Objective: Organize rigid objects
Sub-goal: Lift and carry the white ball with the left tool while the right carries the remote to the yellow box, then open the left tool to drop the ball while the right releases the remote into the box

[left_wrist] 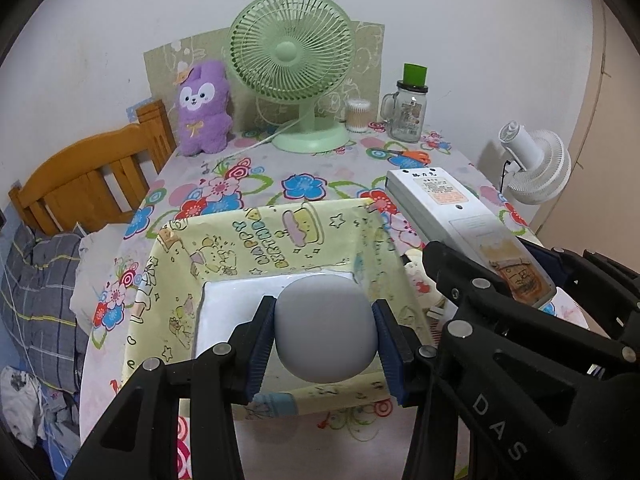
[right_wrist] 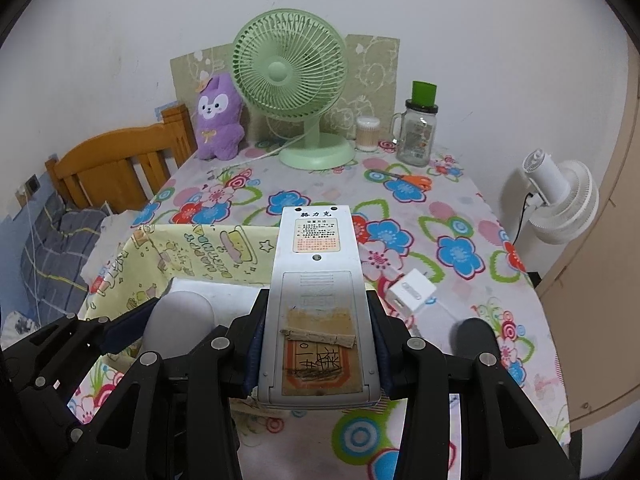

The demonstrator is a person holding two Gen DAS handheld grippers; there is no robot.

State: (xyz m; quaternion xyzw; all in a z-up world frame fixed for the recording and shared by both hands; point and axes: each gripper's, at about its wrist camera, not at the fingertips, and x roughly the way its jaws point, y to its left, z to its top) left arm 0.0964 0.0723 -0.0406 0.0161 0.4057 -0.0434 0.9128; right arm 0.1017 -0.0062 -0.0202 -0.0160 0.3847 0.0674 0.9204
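Observation:
My left gripper (left_wrist: 325,340) is shut on a rounded pale grey object (left_wrist: 326,326), held just above the white floor of a yellow cartoon-print box (left_wrist: 224,248). My right gripper (right_wrist: 318,344) is shut on a white remote control (right_wrist: 316,280) that lies back side up, with a worn label near the pads. In the left wrist view the remote control (left_wrist: 452,208) and the right gripper's black frame show at the right of the box. The right wrist view shows the grey object (right_wrist: 180,320) and the box (right_wrist: 192,252) to the left of the remote.
On the floral tablecloth (right_wrist: 400,240) lie a white charger plug (right_wrist: 412,292), a dark grey object (right_wrist: 476,338) and orange scissors (right_wrist: 416,180). At the back stand a green fan (left_wrist: 292,68), a purple plush (left_wrist: 204,108), a swab tub (left_wrist: 357,115) and a glass jar (left_wrist: 408,108). A wooden headboard (left_wrist: 92,176) is on the left.

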